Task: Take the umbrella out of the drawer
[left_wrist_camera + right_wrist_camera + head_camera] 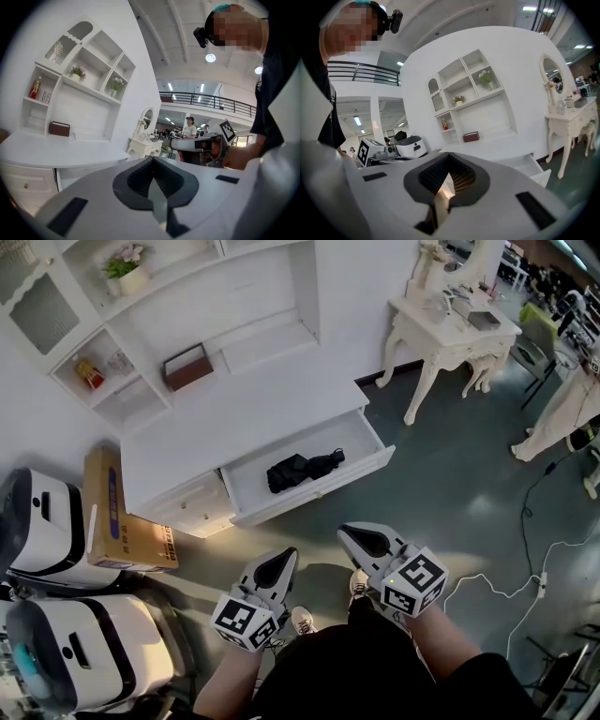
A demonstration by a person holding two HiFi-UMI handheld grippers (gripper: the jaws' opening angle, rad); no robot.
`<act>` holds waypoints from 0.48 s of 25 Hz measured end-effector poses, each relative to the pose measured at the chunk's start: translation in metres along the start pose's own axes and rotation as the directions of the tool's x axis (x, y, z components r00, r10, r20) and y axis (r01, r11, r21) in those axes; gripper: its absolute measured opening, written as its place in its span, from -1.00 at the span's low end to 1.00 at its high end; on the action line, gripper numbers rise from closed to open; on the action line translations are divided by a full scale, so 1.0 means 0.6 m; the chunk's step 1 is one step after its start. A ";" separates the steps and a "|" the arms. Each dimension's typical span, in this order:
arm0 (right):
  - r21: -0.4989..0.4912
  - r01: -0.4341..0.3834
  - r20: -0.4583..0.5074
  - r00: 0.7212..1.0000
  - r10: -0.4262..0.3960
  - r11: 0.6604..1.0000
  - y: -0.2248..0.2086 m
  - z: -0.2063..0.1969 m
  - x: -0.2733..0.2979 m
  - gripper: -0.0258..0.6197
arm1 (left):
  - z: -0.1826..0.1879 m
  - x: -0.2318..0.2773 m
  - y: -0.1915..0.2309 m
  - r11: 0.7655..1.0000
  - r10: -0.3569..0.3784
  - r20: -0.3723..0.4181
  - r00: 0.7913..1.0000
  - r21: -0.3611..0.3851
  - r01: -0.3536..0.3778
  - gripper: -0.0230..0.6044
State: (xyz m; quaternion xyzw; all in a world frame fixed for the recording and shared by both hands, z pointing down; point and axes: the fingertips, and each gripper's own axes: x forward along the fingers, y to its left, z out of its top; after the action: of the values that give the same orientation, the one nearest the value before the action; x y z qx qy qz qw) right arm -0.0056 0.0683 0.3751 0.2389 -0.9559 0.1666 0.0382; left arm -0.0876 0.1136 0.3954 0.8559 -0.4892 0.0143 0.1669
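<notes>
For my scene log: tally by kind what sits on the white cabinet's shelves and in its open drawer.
Potted flowers: 2
Red bottle: 1
Small pale item, kind unclear: 1
Brown box: 1
Black umbrella, in the drawer: 1
Total: 6

Black umbrella (302,471) lying in the open drawer (323,493)
The left gripper (279,562) and right gripper (360,538) are in front, not touching it.
</notes>
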 end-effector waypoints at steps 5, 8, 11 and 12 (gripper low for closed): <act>0.002 -0.028 -0.011 1.000 0.028 1.000 -0.039 0.003 -0.002 -0.91 | -0.005 0.034 -0.003 0.999 0.034 -0.008 0.999 -0.002 -0.034 -0.91; 0.000 -0.043 -0.018 0.999 0.043 0.999 -0.060 0.007 -0.004 -0.92 | -0.005 0.053 -0.005 0.999 0.052 -0.007 0.999 -0.010 -0.052 -0.91; -0.002 -0.054 -0.023 0.998 0.054 0.999 -0.082 0.010 -0.002 -0.91 | -0.006 0.073 -0.003 0.998 0.066 -0.009 0.998 -0.013 -0.067 -0.91; -0.002 -0.059 -0.026 0.998 0.059 0.998 -0.089 0.009 -0.002 -0.92 | -0.006 0.079 -0.003 0.997 0.072 -0.010 0.997 -0.014 -0.072 -0.91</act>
State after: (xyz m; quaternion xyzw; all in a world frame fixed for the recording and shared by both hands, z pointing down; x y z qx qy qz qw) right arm 0.0206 0.0225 0.3860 0.2083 -0.9622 0.1693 0.0461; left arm -0.0610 0.0762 0.4073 0.8365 -0.5190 0.0209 0.1745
